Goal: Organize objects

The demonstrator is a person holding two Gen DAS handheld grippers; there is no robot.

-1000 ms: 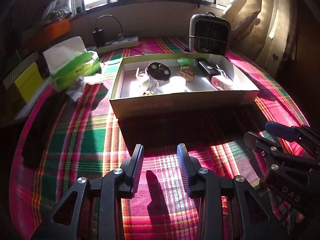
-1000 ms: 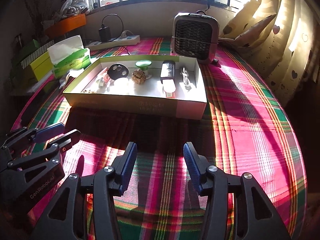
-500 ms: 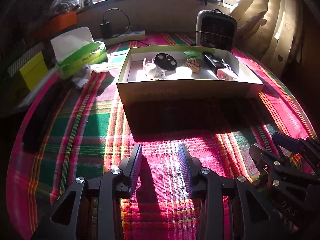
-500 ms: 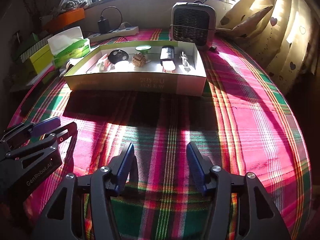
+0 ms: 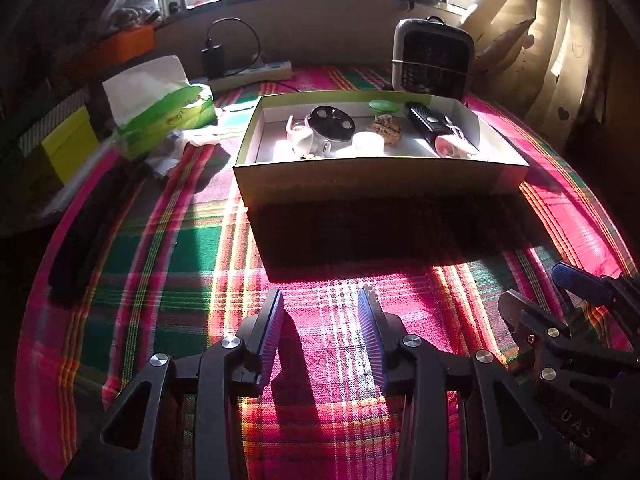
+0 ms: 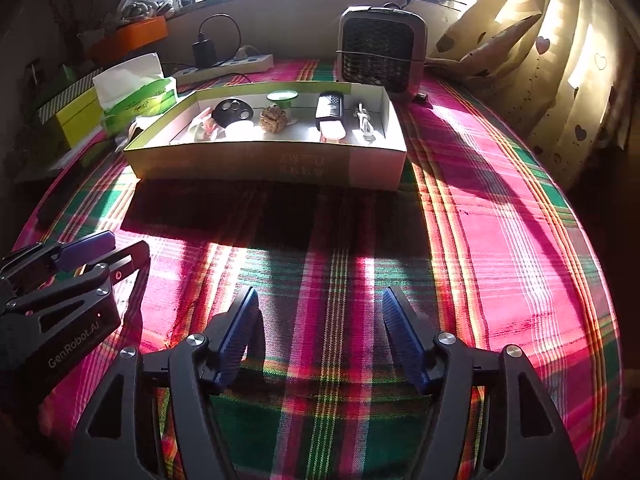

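Note:
A shallow cardboard box (image 5: pixel 376 178) (image 6: pixel 264 166) stands on the plaid cloth. In it lie a black round disc (image 5: pixel 331 121) (image 6: pixel 233 111), a white cup (image 5: pixel 300 138), a brown lumpy piece (image 5: pixel 387 124) (image 6: pixel 274 117), a green lid (image 5: pixel 383 105) (image 6: pixel 282 96), a black remote (image 5: pixel 427 118) (image 6: pixel 330 105) and a white cable (image 6: pixel 363 122). My left gripper (image 5: pixel 320 308) is open and empty, low over the cloth well short of the box. My right gripper (image 6: pixel 318 304) is open and empty, also short of the box, and shows at the right of the left wrist view (image 5: pixel 560 292).
A small heater (image 5: pixel 432 62) (image 6: pixel 380 54) stands behind the box. A green tissue pack (image 5: pixel 168 108) (image 6: pixel 134 96), yellow boxes (image 5: pixel 68 146) and a power strip (image 6: pixel 228 66) lie at the left and back. Curtains (image 6: pixel 540 60) hang at the right.
Both grippers have drawn back from the box, which now looks smaller and farther. Both stay open and empty.

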